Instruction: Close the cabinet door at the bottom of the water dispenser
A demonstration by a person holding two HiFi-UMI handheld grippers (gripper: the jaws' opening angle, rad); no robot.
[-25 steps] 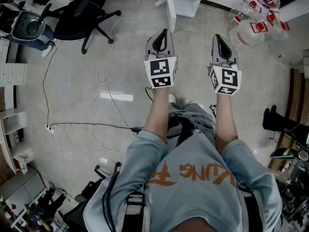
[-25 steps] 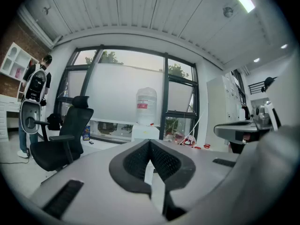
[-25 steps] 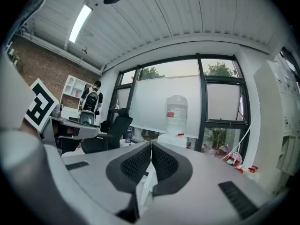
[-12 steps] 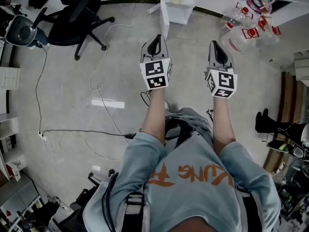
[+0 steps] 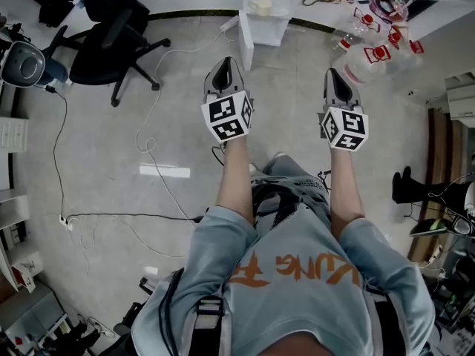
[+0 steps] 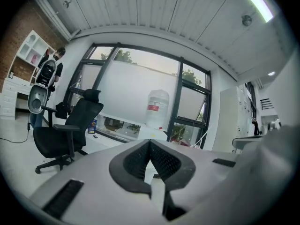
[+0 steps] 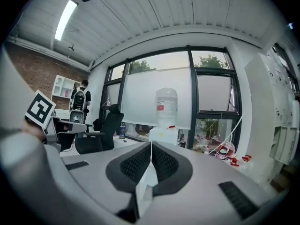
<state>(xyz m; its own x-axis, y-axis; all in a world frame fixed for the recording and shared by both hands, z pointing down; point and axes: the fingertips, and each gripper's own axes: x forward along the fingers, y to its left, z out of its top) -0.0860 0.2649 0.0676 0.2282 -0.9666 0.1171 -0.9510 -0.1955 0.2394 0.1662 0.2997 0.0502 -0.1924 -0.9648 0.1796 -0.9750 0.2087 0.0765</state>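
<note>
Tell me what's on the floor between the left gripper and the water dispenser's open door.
Nothing. In the head view, only bare grey floor separates the left gripper from the open cabinet door of the water dispenser.

Bright, even daylight from windows (image 7: 178, 93), panes blown white; ceiling strip light (image 7: 65, 14) glares; pale reflection on floor (image 5: 165, 170); shadows faint; gripper views fisheye-bent, corners vignetted black, foreground soft.

A pale blue T-shirt (image 5: 297, 273) with orange lettering is worn. The grey left gripper (image 5: 224, 65) and right gripper (image 5: 334, 76) are each fitted with black ribbed pads (image 6: 136, 161) and a black-and-white marker cube (image 5: 226, 117).
</note>
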